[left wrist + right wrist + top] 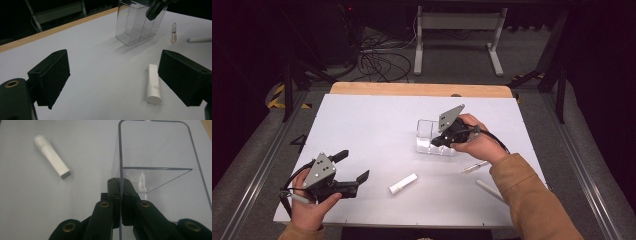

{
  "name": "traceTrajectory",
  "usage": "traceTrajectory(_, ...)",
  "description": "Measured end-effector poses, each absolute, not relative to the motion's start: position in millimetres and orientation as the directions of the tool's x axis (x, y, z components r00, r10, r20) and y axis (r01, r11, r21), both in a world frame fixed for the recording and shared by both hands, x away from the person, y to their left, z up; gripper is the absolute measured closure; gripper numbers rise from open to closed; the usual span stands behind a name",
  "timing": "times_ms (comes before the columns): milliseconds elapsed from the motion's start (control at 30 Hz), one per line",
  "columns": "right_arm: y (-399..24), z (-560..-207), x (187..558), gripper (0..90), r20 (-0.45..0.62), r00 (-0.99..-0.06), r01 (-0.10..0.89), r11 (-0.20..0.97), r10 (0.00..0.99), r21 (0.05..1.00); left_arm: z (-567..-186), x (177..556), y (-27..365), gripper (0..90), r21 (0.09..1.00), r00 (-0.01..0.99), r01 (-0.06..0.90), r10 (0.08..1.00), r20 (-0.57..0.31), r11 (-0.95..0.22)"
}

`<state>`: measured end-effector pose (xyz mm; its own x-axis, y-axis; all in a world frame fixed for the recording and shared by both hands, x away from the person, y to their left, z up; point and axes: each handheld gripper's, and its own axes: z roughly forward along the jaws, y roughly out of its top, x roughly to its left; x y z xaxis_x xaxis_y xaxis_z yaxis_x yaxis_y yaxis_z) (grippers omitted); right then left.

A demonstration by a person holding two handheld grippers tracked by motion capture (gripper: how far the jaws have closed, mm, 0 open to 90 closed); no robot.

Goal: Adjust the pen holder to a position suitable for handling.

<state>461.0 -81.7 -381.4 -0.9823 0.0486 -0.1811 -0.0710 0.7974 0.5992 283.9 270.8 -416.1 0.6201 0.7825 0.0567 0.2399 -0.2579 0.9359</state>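
Note:
A clear plastic box (426, 131) with an inner divider stands right of the table's middle. My right gripper (435, 141) reaches it from the right and is shut on its near wall. In the right gripper view the jaws (121, 184) pinch the wall's edge (120, 150) between them. A white tube (403, 183) lies flat on the white table (362, 120) toward the front, also seen as the white tube (51, 156) and the white tube (153, 83). My left gripper (353, 166) hovers at the front left, open and holding nothing, its jaws (113, 75) wide apart and aimed toward the box (137, 25).
A thin clear pen-like item (474, 166) and a white stick (489, 190) lie near the right forearm. They appear again as the clear item (173, 36) and the stick (200, 39). A wooden strip (422, 90) edges the table's far side.

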Motion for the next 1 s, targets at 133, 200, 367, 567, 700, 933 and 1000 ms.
traceTrajectory(133, -70, -387, 458, 88.4, -0.162, -0.987, -0.083, 0.803, 0.017, 0.59, -416, 284, 271, 11.1, 0.935, 0.623, 0.237, 0.78, 0.061, -0.263)
traceTrajectory(200, -66, -390, 457, 88.4, -0.16, -0.987, -0.094, 0.807, 0.001, 0.583, -416, 284, 271, 11.1, 0.935, 0.623, 0.238, 0.78, 0.061, -0.263)
traceTrajectory(367, -59, -396, 458, 88.4, -0.152, -0.988, -0.09, 0.813, -0.001, 0.576, -417, 284, 270, 11.2, 0.935, 0.624, 0.24, 0.779, 0.058, -0.262)
traceTrajectory(567, -55, -400, 461, 88.3, -0.146, -0.989, -0.082, 0.821, 0.001, 0.565, -417, 284, 270, 11.2, 0.934, 0.624, 0.244, 0.78, 0.054, -0.26)
traceTrajectory(700, -55, -402, 462, 88.1, -0.142, -0.99, -0.075, 0.823, 0.007, 0.563, -418, 284, 270, 11.1, 0.934, 0.624, 0.244, 0.779, 0.054, -0.26)
traceTrajectory(933, -56, -402, 464, 87.9, -0.146, -0.989, -0.093, 0.818, -0.012, 0.567, -418, 284, 269, 11.2, 0.934, 0.626, 0.243, 0.778, 0.057, -0.264)
traceTrajectory(1000, -56, -402, 463, 87.9, -0.141, -0.99, -0.092, 0.818, -0.014, 0.568, -418, 284, 269, 11.1, 0.934, 0.625, 0.244, 0.779, 0.054, -0.26)
